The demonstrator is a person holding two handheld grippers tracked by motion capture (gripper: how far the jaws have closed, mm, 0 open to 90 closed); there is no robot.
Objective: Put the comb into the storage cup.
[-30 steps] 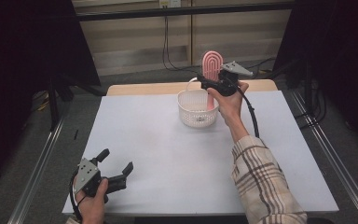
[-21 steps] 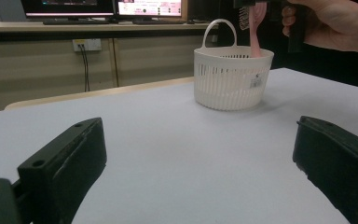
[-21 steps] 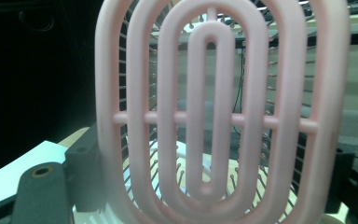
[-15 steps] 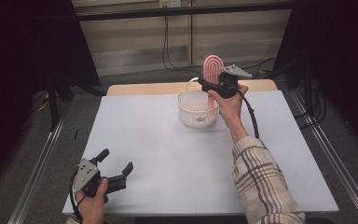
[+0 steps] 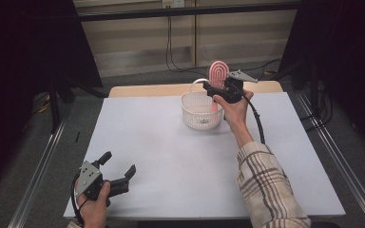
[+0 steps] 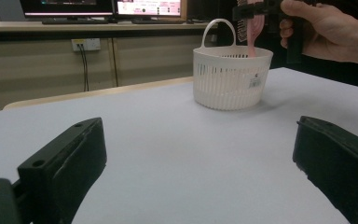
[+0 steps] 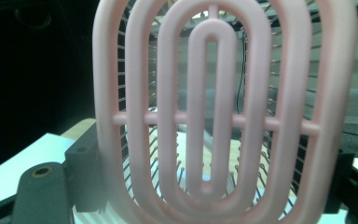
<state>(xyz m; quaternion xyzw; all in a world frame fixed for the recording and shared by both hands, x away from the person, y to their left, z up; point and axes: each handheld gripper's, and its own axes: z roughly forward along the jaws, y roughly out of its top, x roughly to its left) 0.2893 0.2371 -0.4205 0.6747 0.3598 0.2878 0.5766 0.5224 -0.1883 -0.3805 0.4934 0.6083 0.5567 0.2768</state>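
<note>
At the near left edge of the white table (image 5: pixel 171 156), the left gripper (image 5: pixel 120 172) rests in the person's left hand (image 5: pixel 95 209), its jaws spread wide with nothing between them. In the left gripper view the two black jaws stand far apart over bare tabletop.

Farther off, near the table's far edge, stands a white slatted basket (image 5: pixel 199 111) with a thin hoop handle and a small label on its wall (image 6: pixel 228 77). Just behind and above its right rim, the right gripper (image 5: pixel 217 88) pinches a pink vented hairbrush (image 5: pixel 218 72) by the lower part of its oval head. The brush stands upright, head up, its handle reaching down inside the basket. In the right gripper view the brush's ribbed back (image 7: pixel 214 116) stands close before the camera, bristles pointing away, with a jaw pressing at each side.
</note>
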